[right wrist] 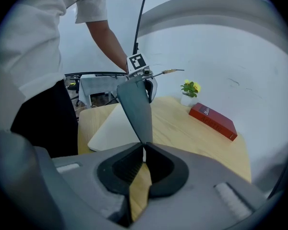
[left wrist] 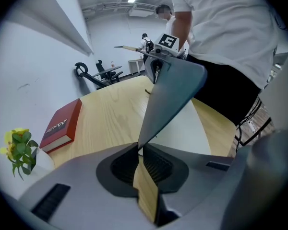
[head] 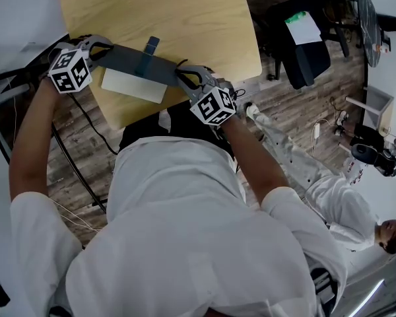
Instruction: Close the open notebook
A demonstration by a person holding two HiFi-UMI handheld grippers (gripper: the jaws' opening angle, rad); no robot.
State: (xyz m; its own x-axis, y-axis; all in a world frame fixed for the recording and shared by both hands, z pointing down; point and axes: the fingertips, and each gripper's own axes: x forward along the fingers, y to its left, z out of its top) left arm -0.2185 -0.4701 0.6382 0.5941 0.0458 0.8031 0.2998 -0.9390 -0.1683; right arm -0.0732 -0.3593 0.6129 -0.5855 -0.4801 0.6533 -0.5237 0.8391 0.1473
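Observation:
The notebook lies near the front edge of the wooden table (head: 185,18). Its grey cover (head: 135,61) is raised off the white pages (head: 133,84), held at both ends. My left gripper (head: 99,48) is shut on the cover's left end, and my right gripper (head: 188,76) is shut on its right end. In the left gripper view the cover (left wrist: 170,92) rises edge-on from the closed jaws of my left gripper (left wrist: 138,150), above the pages (left wrist: 182,128). In the right gripper view the cover (right wrist: 135,111) runs from my right gripper (right wrist: 144,150) over the pages (right wrist: 116,126).
A red book (left wrist: 62,124) lies at the table's far side, and a small yellow-flowered plant (left wrist: 19,150) stands near it. An office chair (head: 303,38) stands to the right of the table. A person (head: 343,203) sits on the floor at the right.

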